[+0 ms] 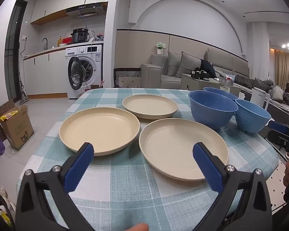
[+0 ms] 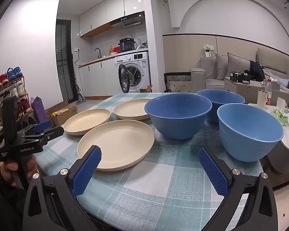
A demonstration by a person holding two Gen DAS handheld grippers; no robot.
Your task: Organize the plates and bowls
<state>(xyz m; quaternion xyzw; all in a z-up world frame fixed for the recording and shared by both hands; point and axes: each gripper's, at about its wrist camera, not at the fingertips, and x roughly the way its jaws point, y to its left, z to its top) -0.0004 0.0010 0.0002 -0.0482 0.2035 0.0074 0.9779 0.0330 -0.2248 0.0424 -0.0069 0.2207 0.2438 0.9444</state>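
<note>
Three cream plates lie apart on the checked tablecloth (image 1: pixel 125 182): a left plate (image 1: pixel 99 129), a far plate (image 1: pixel 149 105) and a near right plate (image 1: pixel 183 148). Three blue bowls stand to their right: a large bowl (image 1: pixel 212 108), a ribbed bowl (image 1: pixel 252 115) and a rear bowl (image 1: pixel 220 92). My left gripper (image 1: pixel 143 153) hovers open over the near edge, in front of the two near plates, holding nothing. My right gripper (image 2: pixel 149 156) is open too, empty, between the near plate (image 2: pixel 116 144) and the ribbed bowl (image 2: pixel 249 131). The large bowl (image 2: pixel 178 112) stands straight ahead of it.
The table's near edge curves round below both grippers. A cardboard box (image 1: pixel 16 127) sits on the floor at left. A white jug (image 1: pixel 260 98) stands behind the bowls. A hand holds the left gripper's handle (image 2: pixel 21 146). A shoe rack (image 2: pixel 7 96) lines the left wall.
</note>
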